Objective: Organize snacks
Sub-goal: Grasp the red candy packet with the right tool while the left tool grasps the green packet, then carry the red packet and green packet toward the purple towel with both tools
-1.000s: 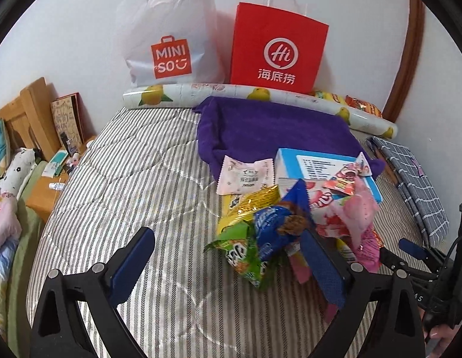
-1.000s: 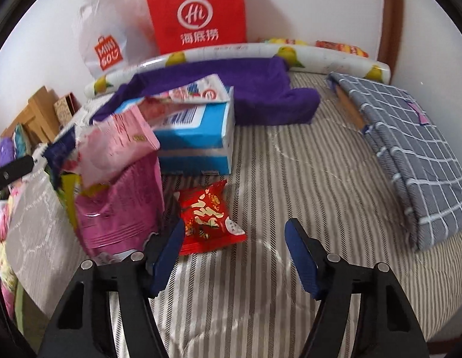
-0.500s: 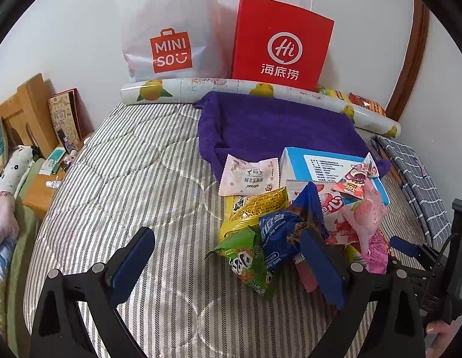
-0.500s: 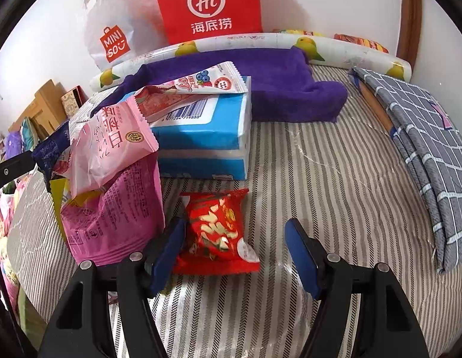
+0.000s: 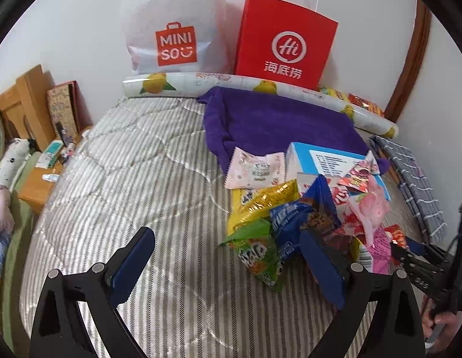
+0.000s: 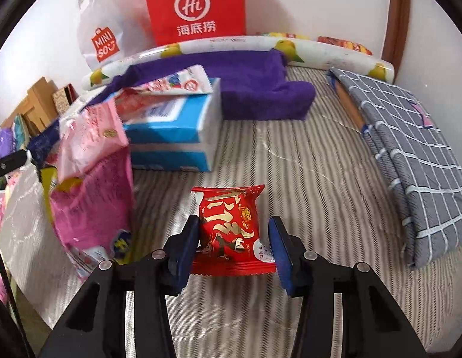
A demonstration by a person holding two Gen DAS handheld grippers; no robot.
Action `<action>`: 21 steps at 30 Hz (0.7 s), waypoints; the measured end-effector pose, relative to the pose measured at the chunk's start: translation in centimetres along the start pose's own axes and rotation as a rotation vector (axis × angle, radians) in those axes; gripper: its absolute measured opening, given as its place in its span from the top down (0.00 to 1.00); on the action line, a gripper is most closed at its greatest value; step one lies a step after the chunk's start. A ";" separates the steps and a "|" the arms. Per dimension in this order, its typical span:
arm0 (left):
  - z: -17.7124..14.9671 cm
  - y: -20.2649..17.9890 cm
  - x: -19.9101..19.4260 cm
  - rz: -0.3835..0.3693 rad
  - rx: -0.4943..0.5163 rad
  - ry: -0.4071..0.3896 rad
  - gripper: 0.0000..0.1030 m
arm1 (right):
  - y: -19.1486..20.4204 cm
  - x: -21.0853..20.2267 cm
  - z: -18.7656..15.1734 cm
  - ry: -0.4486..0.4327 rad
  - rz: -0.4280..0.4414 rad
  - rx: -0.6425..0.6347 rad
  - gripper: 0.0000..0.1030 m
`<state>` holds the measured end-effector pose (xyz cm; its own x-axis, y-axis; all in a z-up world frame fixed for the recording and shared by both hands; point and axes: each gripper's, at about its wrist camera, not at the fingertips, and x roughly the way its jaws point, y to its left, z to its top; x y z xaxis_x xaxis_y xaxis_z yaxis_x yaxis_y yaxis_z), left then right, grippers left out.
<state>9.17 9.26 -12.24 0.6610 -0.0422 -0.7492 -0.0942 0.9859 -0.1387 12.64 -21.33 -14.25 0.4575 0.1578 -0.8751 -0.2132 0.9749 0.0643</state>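
Note:
A small red snack packet [image 6: 228, 223] lies on the striped bed between the pads of my right gripper [image 6: 234, 223]. Its jaws are closing: the left pad touches the packet's side and the right pad stands at its edge. To its left is a pile of snacks: pink bags [image 6: 93, 203] and a blue box [image 6: 171, 137]. In the left wrist view the pile shows a green packet [image 5: 258, 250], a blue packet [image 5: 290, 217] and a yellow one [image 5: 260, 197]. My left gripper [image 5: 225, 238] is wide open and holds nothing, its right finger beside the blue packet. The right gripper [image 5: 410, 253] shows at the far right.
A purple towel [image 5: 275, 119] lies behind the pile, with a lemon-print roll [image 5: 201, 79], a red paper bag [image 5: 284, 41] and a white plastic bag [image 5: 174, 26] at the wall. A folded grey checked cloth [image 6: 410, 149] lies right. A wooden nightstand [image 5: 37, 185] stands left of the bed.
My right gripper has come forward over the red packet and its jaws have narrowed around it. The left gripper has stayed open in nearly the same place.

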 end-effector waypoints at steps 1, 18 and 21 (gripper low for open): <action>-0.1 0.0 0.0 -0.012 0.001 0.004 0.05 | 0.0 0.4 -0.1 0.008 -0.003 -0.001 0.54; -2.5 -0.9 4.5 -0.013 0.110 0.080 0.05 | -0.1 1.3 -0.5 -0.070 -0.029 -0.005 0.52; -2.4 -1.1 5.3 -0.012 0.117 0.084 0.05 | 0.0 1.4 -0.4 -0.069 -0.036 -0.003 0.52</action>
<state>10.96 7.61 -17.63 0.5964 -0.0627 -0.8002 0.0038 0.9972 -0.0752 12.94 -21.17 -15.68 0.5233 0.1334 -0.8416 -0.1982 0.9796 0.0320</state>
